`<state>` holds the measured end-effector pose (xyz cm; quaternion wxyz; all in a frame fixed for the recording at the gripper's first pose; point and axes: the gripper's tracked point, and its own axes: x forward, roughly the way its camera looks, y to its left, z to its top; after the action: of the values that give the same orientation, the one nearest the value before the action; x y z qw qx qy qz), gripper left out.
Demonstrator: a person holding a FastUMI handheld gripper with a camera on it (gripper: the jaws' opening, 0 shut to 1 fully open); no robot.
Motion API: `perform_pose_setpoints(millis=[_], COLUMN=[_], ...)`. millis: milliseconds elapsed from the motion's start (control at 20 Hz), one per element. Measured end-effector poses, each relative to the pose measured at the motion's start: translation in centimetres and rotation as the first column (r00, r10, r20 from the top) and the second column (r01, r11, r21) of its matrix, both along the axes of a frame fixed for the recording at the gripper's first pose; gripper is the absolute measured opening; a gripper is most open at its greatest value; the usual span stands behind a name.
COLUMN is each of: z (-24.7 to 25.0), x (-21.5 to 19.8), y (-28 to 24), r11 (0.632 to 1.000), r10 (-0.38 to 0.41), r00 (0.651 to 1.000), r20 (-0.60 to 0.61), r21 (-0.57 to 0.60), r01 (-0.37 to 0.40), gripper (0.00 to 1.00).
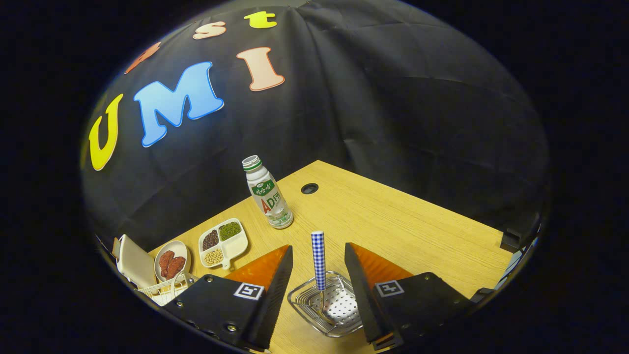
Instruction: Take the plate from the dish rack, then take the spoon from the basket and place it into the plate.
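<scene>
Fingers (318, 260) were spread wide, gripping nothing. Spoon (319, 260) with blue-checked handle stood upright in the metal basket (339, 307) between them, untouched. Dish rack (164, 290) with white plate (135, 263) sat well left on the bench (393, 221).

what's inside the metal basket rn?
The spoon with its blue checked handle stands in the basket, between the open gripper fingers. Its bowl end is hard to make out against the perforated bottom.

Perforated shiny metal basket (334, 307), matt woodgrain table (393, 221), glossy plastic bottle (268, 194)
</scene>
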<state>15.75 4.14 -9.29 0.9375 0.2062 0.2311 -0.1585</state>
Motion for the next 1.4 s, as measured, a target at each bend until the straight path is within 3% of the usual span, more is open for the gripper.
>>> perform_pose_setpoints(millis=[250,350,450,550,650,700,1100,1400], z=[-2.6,-3.1,-3.0,-3.1,-2.5,-2.5,3.1,10.0], x=[1.8,2.1,2.2,2.0,1.7,1.6,1.0,-1.9], y=[0.4,0.4,0.3,-0.1,0.2,-0.2,0.5,2.5], r11=[0.999,0.999,0.999,0.999,0.999,0.999,0.992,0.969], r10=[0.037,0.04,0.044,0.031,0.035,0.03,0.048,0.059], r00=[0.998,0.997,0.997,0.997,0.997,0.997,0.999,0.992], r20=[-0.051,-0.069,-0.068,-0.076,-0.066,-0.067,0.019,0.111], r21=[0.022,0.008,0.008,-0.009,-0.01,-0.019,-0.121,-0.244], r01=[-0.036,-0.039,-0.044,-0.032,-0.036,-0.031,-0.045,-0.03], gripper=[0.68,0.39,0.38,0.14,0.14,0.08,0.08,0.08])
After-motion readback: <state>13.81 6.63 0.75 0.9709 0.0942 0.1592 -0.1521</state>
